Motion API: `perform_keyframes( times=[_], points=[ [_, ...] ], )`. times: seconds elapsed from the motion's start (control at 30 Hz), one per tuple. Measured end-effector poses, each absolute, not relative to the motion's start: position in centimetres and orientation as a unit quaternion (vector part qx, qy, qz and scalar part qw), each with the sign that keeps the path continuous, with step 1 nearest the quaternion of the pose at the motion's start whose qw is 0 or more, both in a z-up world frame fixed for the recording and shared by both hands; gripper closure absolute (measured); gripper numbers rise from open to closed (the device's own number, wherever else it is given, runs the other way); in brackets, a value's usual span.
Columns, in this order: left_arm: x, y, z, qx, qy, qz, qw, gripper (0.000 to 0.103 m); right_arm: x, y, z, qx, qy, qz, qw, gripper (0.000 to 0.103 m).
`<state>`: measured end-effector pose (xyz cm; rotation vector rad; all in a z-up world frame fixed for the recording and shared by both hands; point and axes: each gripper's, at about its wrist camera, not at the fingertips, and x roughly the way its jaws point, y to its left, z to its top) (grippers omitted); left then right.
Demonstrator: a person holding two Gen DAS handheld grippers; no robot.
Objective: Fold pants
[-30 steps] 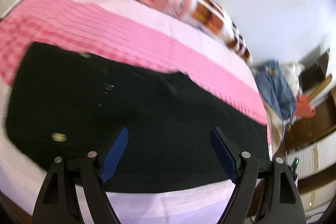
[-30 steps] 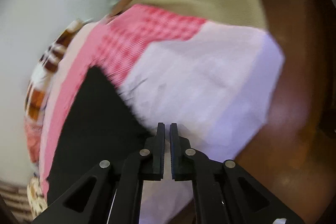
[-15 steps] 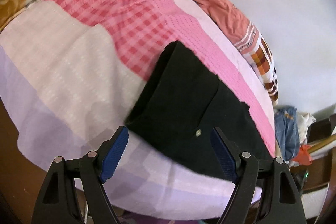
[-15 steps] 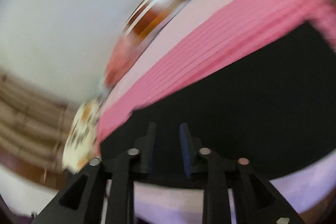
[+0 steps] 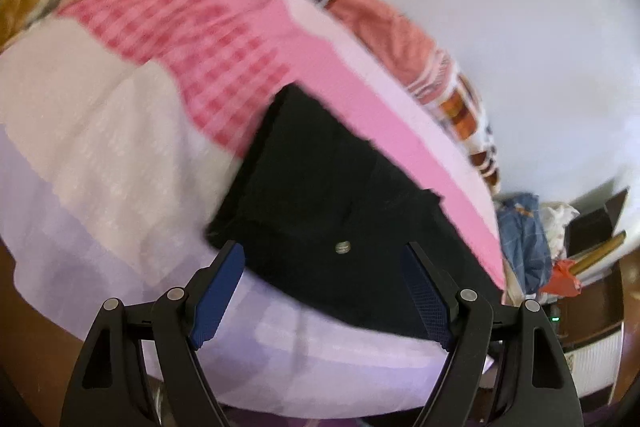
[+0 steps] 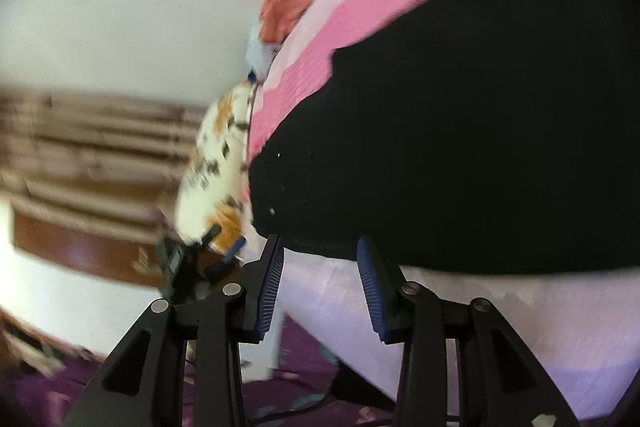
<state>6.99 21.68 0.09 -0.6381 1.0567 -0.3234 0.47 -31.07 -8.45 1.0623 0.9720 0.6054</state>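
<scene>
Our left gripper (image 5: 322,291) hangs spread and empty over the near edge of the bed (image 5: 100,155), the black pants (image 5: 340,203) just ahead, their long axis running along that edge toward our right gripper (image 6: 320,283), whose jaws are opening, nothing between them.

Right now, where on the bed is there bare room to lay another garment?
Free: the pale lilac-white sheet left of the black folded pants, bordered by the pink checked patch. Crowded: the far edge along the wall, lined with orange clothes.
</scene>
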Motion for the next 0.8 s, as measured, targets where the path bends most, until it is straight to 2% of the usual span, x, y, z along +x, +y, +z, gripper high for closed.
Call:
perform_keyframes(
  times=[0.13, 0.4, 0.7, 0.77, 0.8],
  points=[
    [7.1, 18.3, 0.2, -0.29, 0.51, -0.2, 0.785, 0.023, 0.8, -30.3, -10.8, 0.534, 0.444, 0.263, 0.669, 0.066],
    [7.7, 11.7, -2.5, -0.263, 0.574, -0.236, 0.739, 0.023, 2.1, -28.3, -12.8, 0.55, 0.489, 0.246, 0.631, 0.065],
    [6.8, 8.7, -3.2, -0.237, 0.591, -0.261, 0.725, 0.023, 3.6, -26.5, -13.5, 0.568, 0.503, 0.21, 0.617, 0.064],
    [6.9, 9.1, -3.5, -0.243, 0.593, -0.258, 0.723, 0.023, 3.7, -25.9, -13.6, 0.573, 0.505, 0.204, 0.613, 0.061],
    [6.9, 9.3, -3.7, -0.249, 0.595, -0.255, 0.72, 0.023, 3.7, -25.4, -13.5, 0.578, 0.502, 0.209, 0.609, 0.056]
  ],
)
